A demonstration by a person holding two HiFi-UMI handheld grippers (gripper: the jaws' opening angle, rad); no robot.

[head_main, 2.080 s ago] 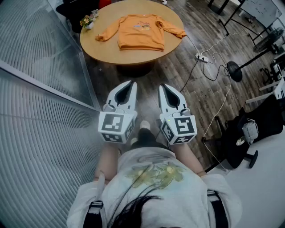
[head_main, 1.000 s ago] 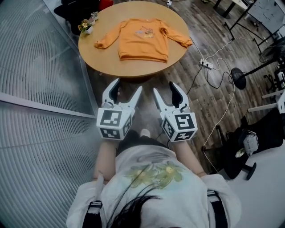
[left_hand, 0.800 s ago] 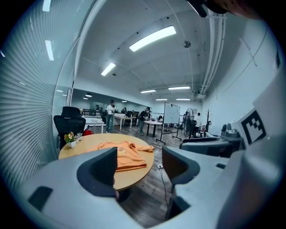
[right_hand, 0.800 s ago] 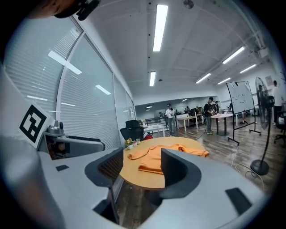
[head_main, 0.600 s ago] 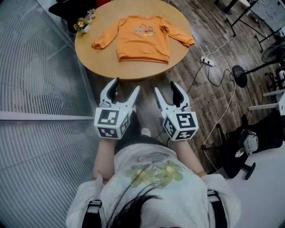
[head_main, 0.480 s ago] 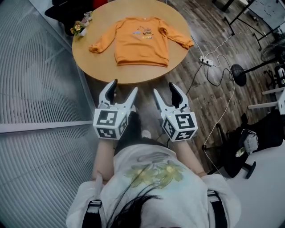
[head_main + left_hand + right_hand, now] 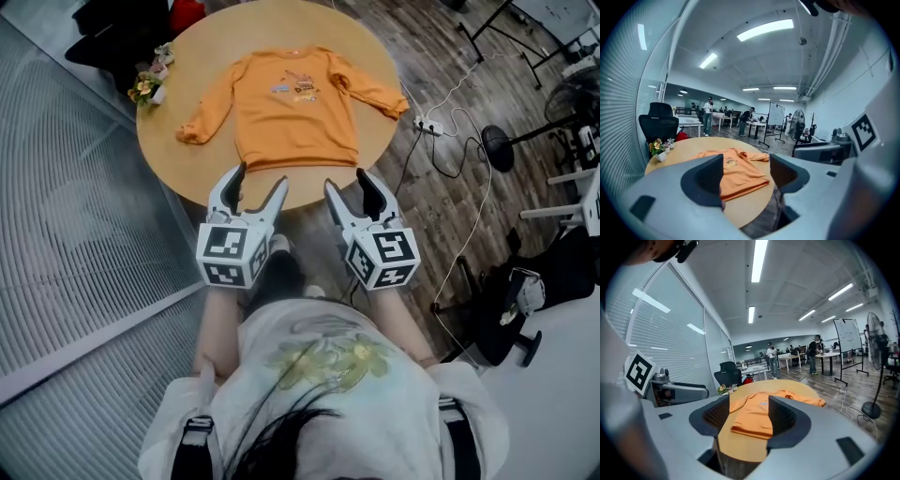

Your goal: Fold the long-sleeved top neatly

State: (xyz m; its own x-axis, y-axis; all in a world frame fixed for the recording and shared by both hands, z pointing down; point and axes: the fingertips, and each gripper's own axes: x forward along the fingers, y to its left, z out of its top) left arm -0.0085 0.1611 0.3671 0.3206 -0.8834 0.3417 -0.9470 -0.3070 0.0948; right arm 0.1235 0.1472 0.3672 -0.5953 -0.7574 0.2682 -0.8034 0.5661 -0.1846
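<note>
An orange long-sleeved top (image 7: 292, 105) lies spread flat, face up, on a round wooden table (image 7: 197, 169), both sleeves angled outward. My left gripper (image 7: 258, 186) hangs open at the table's near edge, just short of the top's hem. My right gripper (image 7: 349, 185) is open too, level with the left and right of the hem. The left gripper view shows the top (image 7: 740, 168) between empty jaws; the right gripper view shows the top (image 7: 752, 418) likewise. Neither gripper touches the cloth.
A small pot of flowers (image 7: 147, 86) stands at the table's left rim beside a dark chair (image 7: 112, 42). Slatted blinds (image 7: 66, 216) run along the left. A power strip with white cable (image 7: 427, 127) and a fan stand base (image 7: 497, 147) lie on the wooden floor at right.
Both grippers have moved forward from over the floor to the table's near edge. Their jaws, shut at first, have opened. The table and top now sit closer in view.
</note>
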